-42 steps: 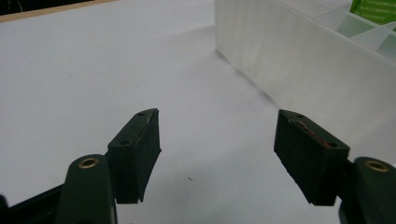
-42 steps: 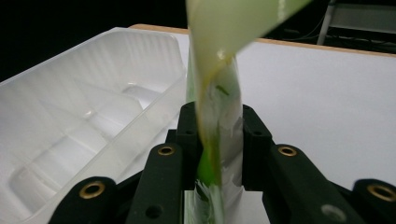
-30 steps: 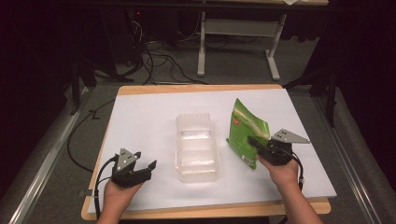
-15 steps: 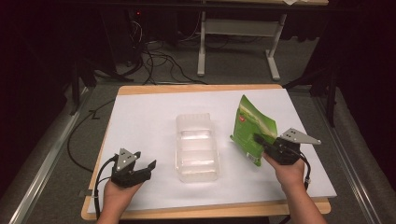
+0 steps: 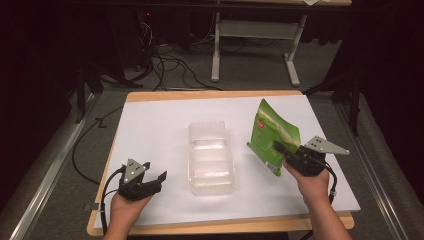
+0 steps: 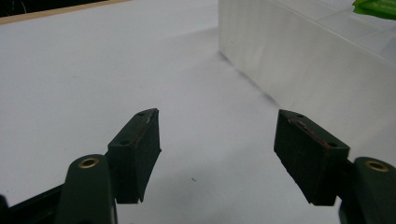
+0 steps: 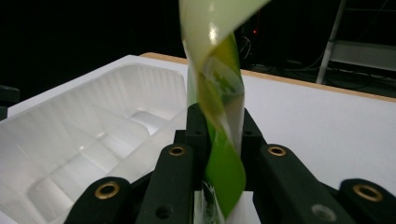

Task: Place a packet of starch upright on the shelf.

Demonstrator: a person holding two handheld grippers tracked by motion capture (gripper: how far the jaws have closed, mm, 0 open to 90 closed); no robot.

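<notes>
A green packet (image 5: 273, 135) stands on edge above the white table sheet, right of a clear plastic tray (image 5: 211, 157). My right gripper (image 5: 281, 148) is shut on the packet's lower edge; in the right gripper view the twisted green packet (image 7: 218, 116) rises between the closed jaws, with the tray (image 7: 88, 140) to its left. My left gripper (image 5: 159, 178) rests open at the front left of the table, left of the tray. In the left gripper view its jaws (image 6: 217, 154) stand wide apart over bare white sheet, the tray's wall (image 6: 299, 60) ahead on the right.
The white sheet (image 5: 160, 130) covers a wooden table (image 5: 210, 93). Beyond the far edge lie dark floor, cables (image 5: 165, 65) and a white metal stand (image 5: 255, 45). A black cable (image 5: 82, 155) hangs off the table's left side.
My right gripper has carried the green packet to the right, away from the tray. The left gripper has stayed put.
</notes>
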